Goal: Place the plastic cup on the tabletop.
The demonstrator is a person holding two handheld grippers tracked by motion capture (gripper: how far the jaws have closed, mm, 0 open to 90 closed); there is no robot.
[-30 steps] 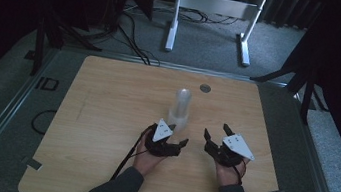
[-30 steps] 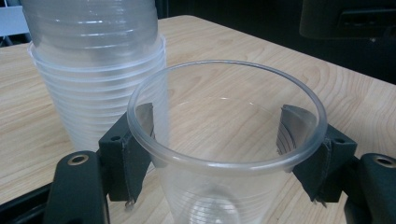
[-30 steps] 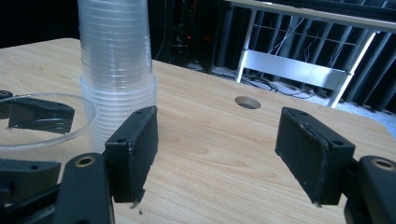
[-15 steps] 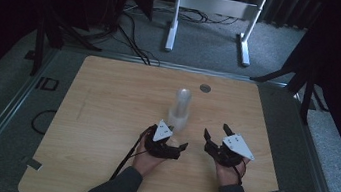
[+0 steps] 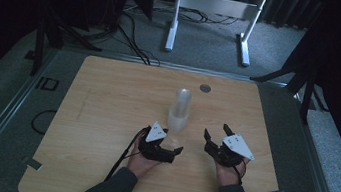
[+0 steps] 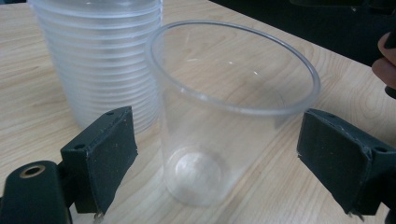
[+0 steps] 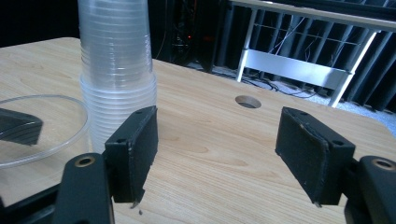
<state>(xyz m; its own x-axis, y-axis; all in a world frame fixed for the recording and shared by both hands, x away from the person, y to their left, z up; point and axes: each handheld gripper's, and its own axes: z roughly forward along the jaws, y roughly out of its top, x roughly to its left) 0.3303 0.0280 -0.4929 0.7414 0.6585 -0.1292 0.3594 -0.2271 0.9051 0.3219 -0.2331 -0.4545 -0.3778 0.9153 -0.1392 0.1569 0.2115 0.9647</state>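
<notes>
We are holding the left tool point(image 6: 219, 158) spread, its jaws just opened around the single cup point(image 6: 224, 116), standing upright just beside the cup stack point(image 6: 98, 60) on the tabletop point(image 5: 106, 107); our right tool point(image 7: 219, 154) is gaping empty near the stack.

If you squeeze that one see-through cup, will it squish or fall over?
The cup looks thin and clear, so it would probably bend if squeezed. It stands empty, so it is likely very light and easy to tip. Its smooth wall may slip between the open left gripper pads.

A single cup point(image 6: 229, 126) stands on the worktop point(image 5: 105, 117) just in front of the cup stack point(image 5: 180, 110), between two grippers, a round hole point(image 5: 205, 88) behind.
</notes>
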